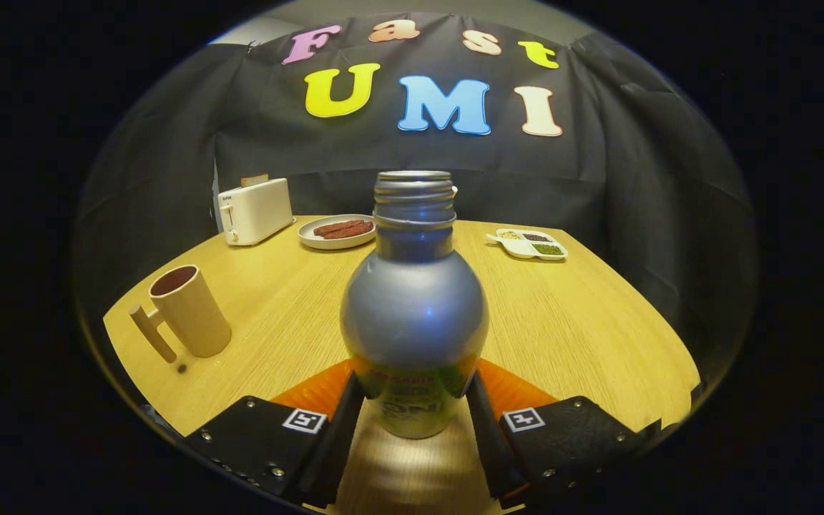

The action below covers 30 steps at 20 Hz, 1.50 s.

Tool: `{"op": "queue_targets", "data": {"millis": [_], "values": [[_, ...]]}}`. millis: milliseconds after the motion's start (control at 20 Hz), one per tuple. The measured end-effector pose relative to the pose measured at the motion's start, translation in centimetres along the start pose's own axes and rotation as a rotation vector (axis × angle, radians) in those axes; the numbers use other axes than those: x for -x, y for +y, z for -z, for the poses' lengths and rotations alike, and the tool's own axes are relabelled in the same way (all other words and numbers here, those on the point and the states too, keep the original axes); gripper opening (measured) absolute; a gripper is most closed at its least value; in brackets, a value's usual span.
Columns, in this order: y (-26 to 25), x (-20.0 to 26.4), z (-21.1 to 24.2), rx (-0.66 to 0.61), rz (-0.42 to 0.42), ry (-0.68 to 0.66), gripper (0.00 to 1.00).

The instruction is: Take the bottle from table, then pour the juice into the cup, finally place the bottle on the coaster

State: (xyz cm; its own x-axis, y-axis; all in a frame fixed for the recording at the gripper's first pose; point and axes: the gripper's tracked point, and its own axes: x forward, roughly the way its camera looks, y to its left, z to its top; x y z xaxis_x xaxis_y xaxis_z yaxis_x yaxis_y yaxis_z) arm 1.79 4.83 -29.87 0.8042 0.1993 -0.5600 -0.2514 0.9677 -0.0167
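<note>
Bottle [414,315]: silver, uncapped, threaded neck showing, upright. It stands between the two fingers of the tool [412,411], with a finger pressed against each side of its lower body. The tool is clenched on the bottle. Whether the bottle's base rests on the table [584,336] or hangs just above it cannot be told; a pale reflection lies on the wood directly beneath it.

Coaster [508,390]: orange, flat on the table, showing on both sides of the bottle's lower part and just behind it. Whether the bottle touches it cannot be told.

Cup [189,309]: tan, with a straight side handle, upright and open at the top, on the table to the left of the bottle and well apart from it. Its inside looks dark; contents cannot be told.

Further back, beyond the bottle: a white toaster [254,210] at the far left, a round plate [336,231] with reddish-brown strips beside it, and a white divided dish [528,244] holding small heaps of grains or seeds at the far right.
</note>
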Motion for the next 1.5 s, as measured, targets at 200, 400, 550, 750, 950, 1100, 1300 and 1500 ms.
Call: {"op": "queue_targets", "data": {"millis": [200,400,550,750,950,1100,1300,1500], "values": [[0.4,0.0,-0.6,0.049,-0.001,0.007,0.71],[0.8,-0.4,-1.5,0.205,0.031,0.031,0.71],[1.3,-0.6,-2.5,0.309,0.036,0.038,0.71],[2.7,-0.9,-3.5,0.380,0.022,0.041,0.71],[4.2,-0.9,-4.9,0.465,0.023,0.031,0.71],[5.5,-1.2,-5.8,0.524,0.016,0.023,0.71],[7.3,-1.4,-6.7,0.594,-0.002,0.021,0.71],[9.0,-1.6,-7.1,0.667,-0.019,0.038,0.71]]}}
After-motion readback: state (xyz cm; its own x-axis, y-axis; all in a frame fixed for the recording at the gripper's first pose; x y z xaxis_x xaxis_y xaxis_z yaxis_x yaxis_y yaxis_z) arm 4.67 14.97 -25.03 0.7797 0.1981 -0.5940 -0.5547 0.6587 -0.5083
